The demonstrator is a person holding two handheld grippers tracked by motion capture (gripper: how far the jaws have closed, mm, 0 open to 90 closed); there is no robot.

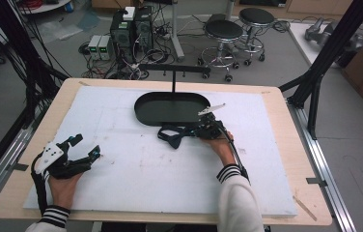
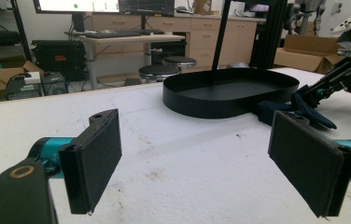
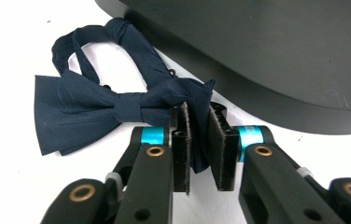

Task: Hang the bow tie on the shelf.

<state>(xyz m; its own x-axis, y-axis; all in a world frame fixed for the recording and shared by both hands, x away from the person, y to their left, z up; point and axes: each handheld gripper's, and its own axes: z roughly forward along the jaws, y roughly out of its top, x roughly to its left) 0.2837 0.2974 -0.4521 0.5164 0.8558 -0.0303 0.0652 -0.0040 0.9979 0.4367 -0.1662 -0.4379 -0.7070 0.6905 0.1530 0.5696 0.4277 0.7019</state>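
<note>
Our right gripper [image 3: 197,135] pinches one wing of the navy fabric bow tie [image 3: 117,105] — just beside the black oval metal tray [image 1: 172,108]; left gripper [image 1: 80,150] open, well apart.

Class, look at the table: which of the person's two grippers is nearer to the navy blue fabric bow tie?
The right. The right gripper is clamped on one wing of the navy blue fabric bow tie; the left gripper rests open on the white mat, well away from it.

One bow tie [image 3: 99,105] (navy), one black tray [image 1: 172,107], two stools [image 1: 224,30].
</note>
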